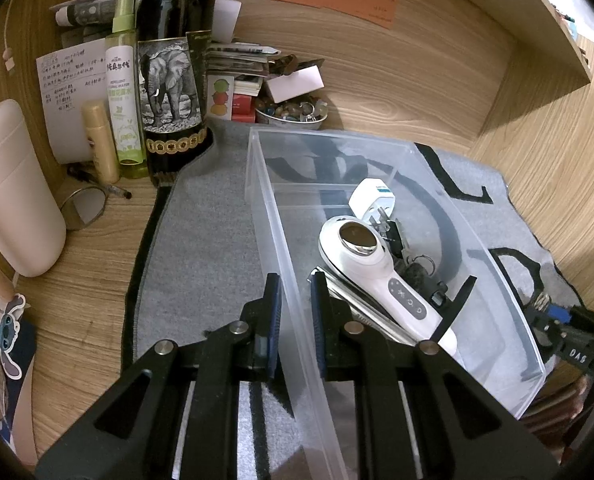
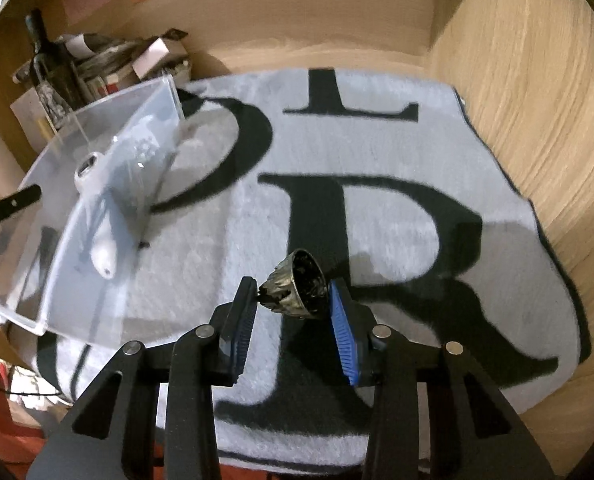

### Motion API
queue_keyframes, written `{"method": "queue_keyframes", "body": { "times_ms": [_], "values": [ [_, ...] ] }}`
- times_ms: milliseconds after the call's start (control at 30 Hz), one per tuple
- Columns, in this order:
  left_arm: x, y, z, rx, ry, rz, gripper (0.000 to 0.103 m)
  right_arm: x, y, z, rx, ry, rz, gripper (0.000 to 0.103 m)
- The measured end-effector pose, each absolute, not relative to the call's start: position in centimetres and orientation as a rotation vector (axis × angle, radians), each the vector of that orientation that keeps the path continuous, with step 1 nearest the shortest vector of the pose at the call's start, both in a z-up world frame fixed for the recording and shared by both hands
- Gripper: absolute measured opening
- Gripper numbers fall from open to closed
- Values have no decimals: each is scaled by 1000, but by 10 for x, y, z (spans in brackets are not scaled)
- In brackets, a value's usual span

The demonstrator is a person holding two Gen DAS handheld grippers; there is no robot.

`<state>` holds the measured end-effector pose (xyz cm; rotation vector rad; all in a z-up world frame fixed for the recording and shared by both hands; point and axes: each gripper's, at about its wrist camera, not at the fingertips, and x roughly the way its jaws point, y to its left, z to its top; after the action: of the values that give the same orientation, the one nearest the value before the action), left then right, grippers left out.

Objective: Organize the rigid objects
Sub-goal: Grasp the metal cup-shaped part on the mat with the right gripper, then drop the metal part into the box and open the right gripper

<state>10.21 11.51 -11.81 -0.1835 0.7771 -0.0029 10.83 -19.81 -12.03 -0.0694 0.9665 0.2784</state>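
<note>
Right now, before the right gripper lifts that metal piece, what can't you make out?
- Right wrist view: whether both pads grip the ornate metal cup; motion blur.
- Left wrist view: keys and dark items in the clear bin, hidden beneath the white handheld device.
- Left wrist view: right gripper cut off by the edge.

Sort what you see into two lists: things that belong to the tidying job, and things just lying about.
Job: clear plastic box; white handheld device; white plug adapter; small dark metal cup.

Lying about: wine bottle; green spray bottle; bowl of stones; round mirror.

The bin [image 1: 265, 184] stands on the mat [image 1: 201, 232]; the massager [image 1: 381, 276] and plug [image 1: 371, 200] lie in it, bottles [image 1: 173, 64] behind-left.
</note>
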Motion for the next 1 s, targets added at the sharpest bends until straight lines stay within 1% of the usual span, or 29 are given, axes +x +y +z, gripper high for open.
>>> {"method": "queue_keyframes", "body": {
  "times_ms": [533, 733, 1000],
  "values": [
    [102, 116, -118, -190, 778, -4, 14, 134, -127, -57, -153, 748, 477, 34],
    [102, 116, -118, -191, 779, -5, 14, 145, -100, -54, -158, 731, 555, 34],
    [101, 118, -119, -205, 775, -6, 14, 151, -66, -66, -236, 767, 638, 34]
  ]
}}
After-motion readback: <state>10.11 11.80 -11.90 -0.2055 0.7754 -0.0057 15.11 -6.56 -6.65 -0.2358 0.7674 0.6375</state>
